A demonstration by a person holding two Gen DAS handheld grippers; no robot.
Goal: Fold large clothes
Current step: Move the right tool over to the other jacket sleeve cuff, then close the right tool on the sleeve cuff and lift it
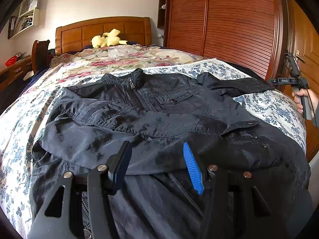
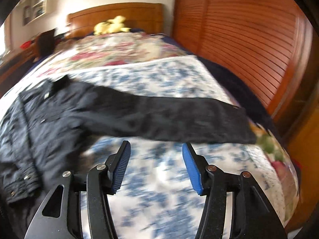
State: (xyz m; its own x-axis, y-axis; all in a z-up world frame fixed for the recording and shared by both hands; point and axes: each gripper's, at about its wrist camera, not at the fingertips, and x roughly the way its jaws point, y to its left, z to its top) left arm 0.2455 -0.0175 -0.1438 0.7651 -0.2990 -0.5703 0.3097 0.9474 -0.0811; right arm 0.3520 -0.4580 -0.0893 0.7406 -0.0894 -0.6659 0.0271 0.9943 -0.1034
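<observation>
My right tool [image 2: 156,163], wide and empty, sits just short of the jacket [image 2: 59,119] sleeve [image 2: 179,119], which stretches crosswise ahead.

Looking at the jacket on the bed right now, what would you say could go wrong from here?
1. The left gripper, open over the jacket's rumpled hem, may pinch only one layer.
2. The outstretched sleeve ends near the bed's corner and might slip off.
3. The right gripper is open, holding nothing.

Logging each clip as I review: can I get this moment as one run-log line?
scene: dark jacket spread on floral bedspread | left gripper: open over hem | right gripper: open, near outstretched sleeve
</observation>
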